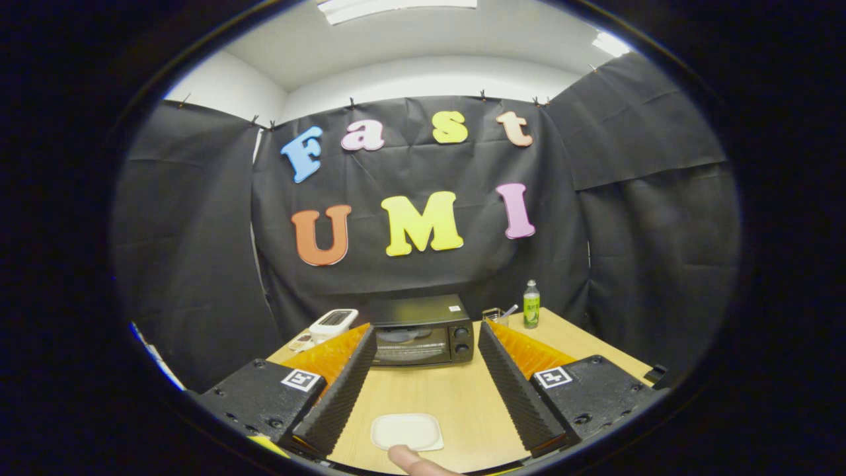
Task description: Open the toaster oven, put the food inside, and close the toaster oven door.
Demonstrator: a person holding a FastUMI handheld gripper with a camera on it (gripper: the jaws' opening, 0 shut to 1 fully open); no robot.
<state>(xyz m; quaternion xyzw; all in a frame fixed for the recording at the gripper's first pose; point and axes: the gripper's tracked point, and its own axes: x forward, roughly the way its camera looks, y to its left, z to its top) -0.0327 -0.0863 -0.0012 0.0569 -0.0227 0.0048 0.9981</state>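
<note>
A black toaster oven (421, 332) stands on the wooden table (429, 390) beyond my fingers, its glass door shut and two knobs on its right side. My gripper (427, 338) is open and wide, with nothing between the fingers; the oven shows in the gap between the fingertips. Close in, between the finger bases, lies a white square plate (406, 432). I cannot tell whether anything lies on it. A pinkish rounded thing (413, 461), a finger or a piece of food, pokes in just below the plate.
A white appliance (334, 323) sits left of the oven. A green-labelled bottle (531, 305) and a small clear container (494, 315) stand to the oven's right near the table's back. The table's right edge runs diagonally past my right finger.
</note>
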